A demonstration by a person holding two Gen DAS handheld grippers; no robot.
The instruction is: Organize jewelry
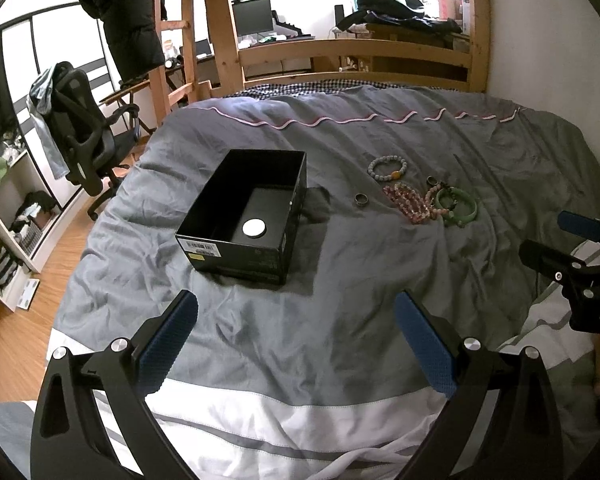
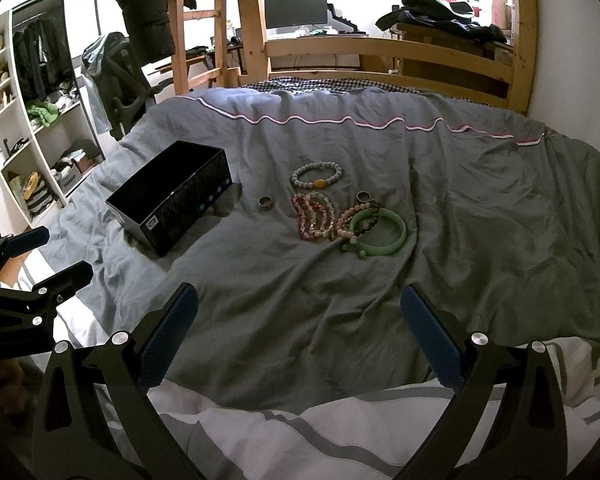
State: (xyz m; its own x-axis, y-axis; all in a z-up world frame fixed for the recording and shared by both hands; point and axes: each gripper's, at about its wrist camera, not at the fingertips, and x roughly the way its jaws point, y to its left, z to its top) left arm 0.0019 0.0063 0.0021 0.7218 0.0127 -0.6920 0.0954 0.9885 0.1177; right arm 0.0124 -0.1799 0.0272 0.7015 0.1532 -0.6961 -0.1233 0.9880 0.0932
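Note:
An open black box [image 1: 244, 216] [image 2: 172, 204] sits on the grey duvet, with a white round disc [image 1: 254, 227] inside. To its right lie a grey bead bracelet with an orange bead [image 2: 317, 175] [image 1: 387, 168], a dark ring [image 2: 266, 202] [image 1: 360, 199], a second ring [image 2: 364, 197], pink bead bracelets [image 2: 314, 216] [image 1: 410, 204], and a green bangle [image 2: 380, 231] [image 1: 458, 208]. My left gripper [image 1: 296, 312] is open and empty, short of the box. My right gripper [image 2: 300, 304] is open and empty, short of the jewelry. Each gripper shows at the edge of the other's view.
The duvet [image 2: 460, 200] is wrinkled, with a white striped part near me. A wooden bed rail [image 2: 380, 48] stands at the far end. An office chair [image 1: 84, 128] and white shelves [image 2: 32, 140] stand left of the bed.

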